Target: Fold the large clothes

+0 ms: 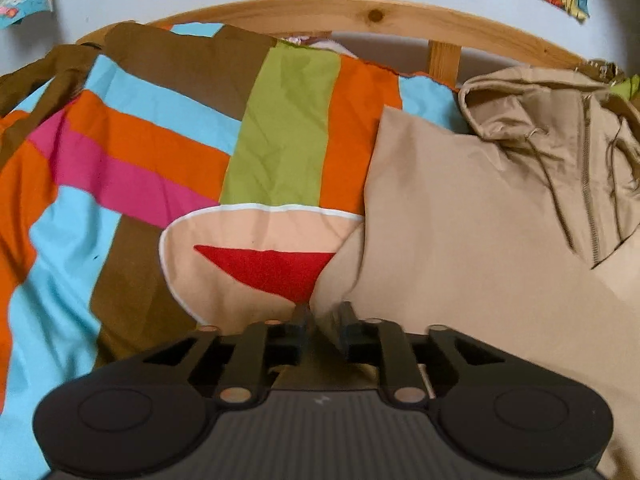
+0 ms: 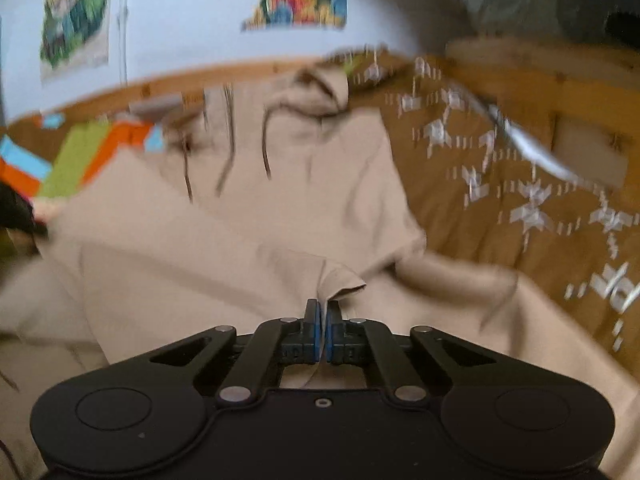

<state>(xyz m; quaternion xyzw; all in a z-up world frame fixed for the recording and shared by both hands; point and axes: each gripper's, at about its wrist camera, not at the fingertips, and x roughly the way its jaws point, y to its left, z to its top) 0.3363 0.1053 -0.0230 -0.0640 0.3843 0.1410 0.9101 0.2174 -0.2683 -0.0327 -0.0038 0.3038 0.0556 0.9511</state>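
Note:
A large beige hooded jacket with a zip and drawcords lies on a bed, its hood toward the headboard. My left gripper is shut on a fold of the jacket's left edge, low in the left wrist view. In the right wrist view the same jacket fills the middle, blurred. My right gripper is shut on a corner of the beige cloth, which sticks up between the blue pads.
A bright patchwork bedcover spreads to the left of the jacket. A wooden bed frame curves along the back under a white wall. A brown blanket with white figures lies to the right of the jacket.

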